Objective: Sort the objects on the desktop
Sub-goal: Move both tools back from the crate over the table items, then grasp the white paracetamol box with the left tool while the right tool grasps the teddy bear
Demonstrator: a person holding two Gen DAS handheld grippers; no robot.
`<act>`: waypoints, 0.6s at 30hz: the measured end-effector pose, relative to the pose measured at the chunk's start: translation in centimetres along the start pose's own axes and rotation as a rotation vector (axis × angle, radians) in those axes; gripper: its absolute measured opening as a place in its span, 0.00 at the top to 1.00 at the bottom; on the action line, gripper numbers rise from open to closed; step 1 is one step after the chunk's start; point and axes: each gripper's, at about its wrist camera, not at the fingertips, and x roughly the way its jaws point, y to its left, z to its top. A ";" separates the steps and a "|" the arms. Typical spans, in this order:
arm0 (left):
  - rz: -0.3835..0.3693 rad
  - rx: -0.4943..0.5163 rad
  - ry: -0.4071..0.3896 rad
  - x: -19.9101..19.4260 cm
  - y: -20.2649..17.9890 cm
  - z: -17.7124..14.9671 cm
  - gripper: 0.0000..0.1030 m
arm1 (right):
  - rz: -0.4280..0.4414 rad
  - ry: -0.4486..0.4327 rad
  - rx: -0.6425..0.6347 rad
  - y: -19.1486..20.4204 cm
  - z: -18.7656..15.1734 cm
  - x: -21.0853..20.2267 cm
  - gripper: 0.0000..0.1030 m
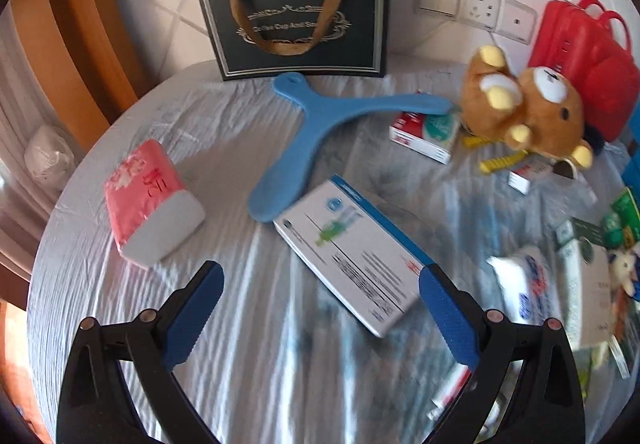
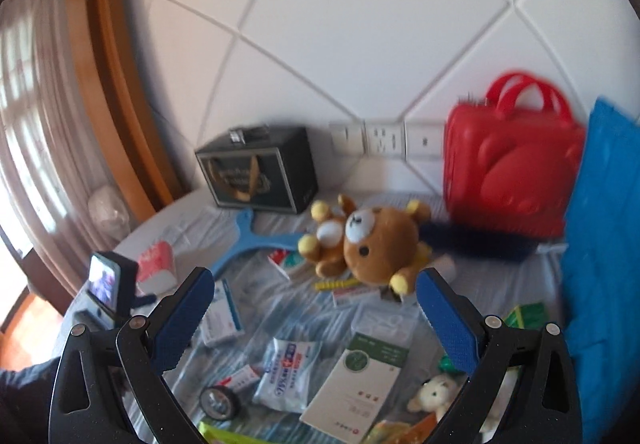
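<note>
Both my grippers are spread wide with nothing in them. Left gripper (image 1: 320, 312) hangs over the white and blue box (image 1: 352, 252) lying flat beside the blue hanger (image 1: 320, 116). Right gripper (image 2: 316, 320) faces the teddy bear (image 2: 372, 244), which lies in front of the red case (image 2: 512, 168).

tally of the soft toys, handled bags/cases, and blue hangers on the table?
Soft toys: 2, brown bear and small white plush
Handled bags/cases: 2, black gift bag and red case
Blue hangers: 1, blue hanger
Total: 5
</note>
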 end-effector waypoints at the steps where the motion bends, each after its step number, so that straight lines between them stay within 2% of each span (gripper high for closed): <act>1: 0.022 -0.009 0.000 0.1 0.6 0.3 0.03 | 0.007 0.011 0.014 -0.4 -0.2 0.7 0.01; 3: 0.059 -0.037 -0.011 -0.2 2.4 0.9 0.03 | 0.015 0.030 0.036 -1.1 -0.5 2.0 0.01; 9: 0.191 -0.169 -0.027 -0.1 11.5 2.9 0.03 | 0.030 0.064 0.057 -1.9 -1.5 4.1 0.01; 13: 0.209 -0.265 0.024 1.7 16.0 3.3 0.03 | 0.061 0.094 0.071 -1.5 -1.9 5.3 0.01; 18: 0.126 -0.358 0.060 3.4 17.9 2.8 0.03 | 0.079 0.101 0.034 -0.4 -1.9 5.2 0.01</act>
